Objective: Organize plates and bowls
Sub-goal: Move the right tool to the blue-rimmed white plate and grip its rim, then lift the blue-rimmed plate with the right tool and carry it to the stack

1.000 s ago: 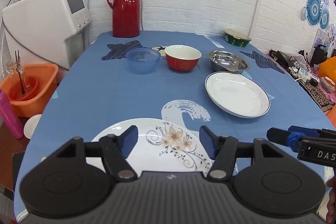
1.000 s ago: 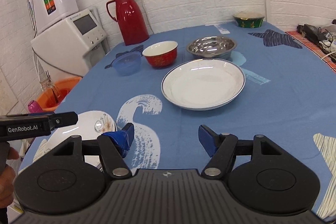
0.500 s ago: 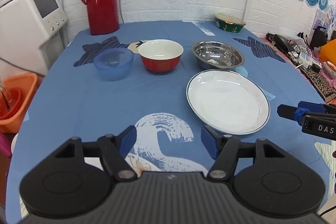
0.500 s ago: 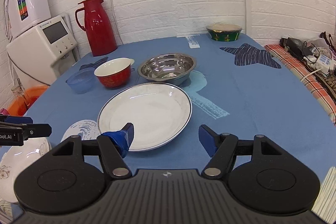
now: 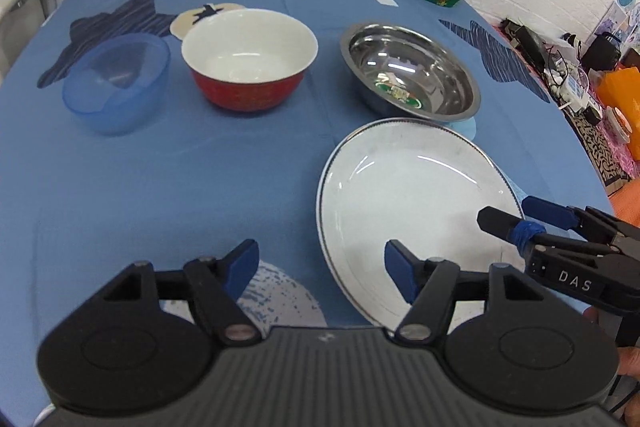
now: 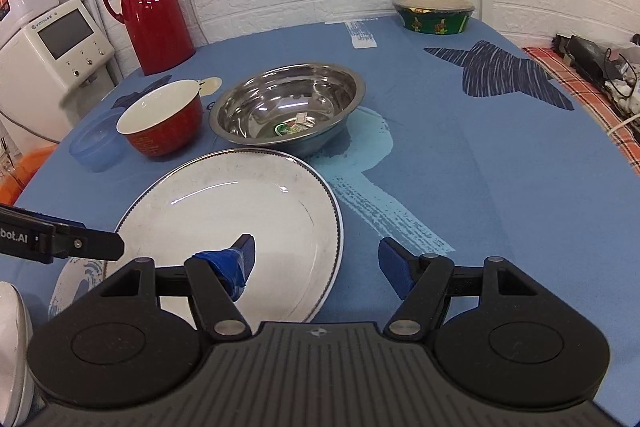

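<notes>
Blue-clothed tabletop (image 6: pixel 460 167) carries everything. White plate (image 6: pixel 240 211) w/ dark rim lies nearest, flat. Steel bowl (image 6: pixel 286 111) sits just behind it, rims close; can't tell if touching. Red thermos (image 6: pixel 154 13) upright at back by wall. Red bowl (image 6: pixel 162 125), white inside, left of steel one; blue plastic bowl (image 6: pixel 98 143) just beside it, further left. Green lidded bowl (image 6: pixel 434 13) far back, well apart. Right gripper (image 6: pixel 314 263): jaws wide, straddling plate's near-right rim, holding nothing. Left gripper (image 5: pixel 322 267): jaws wide, empty, at plate's left edge.
</notes>
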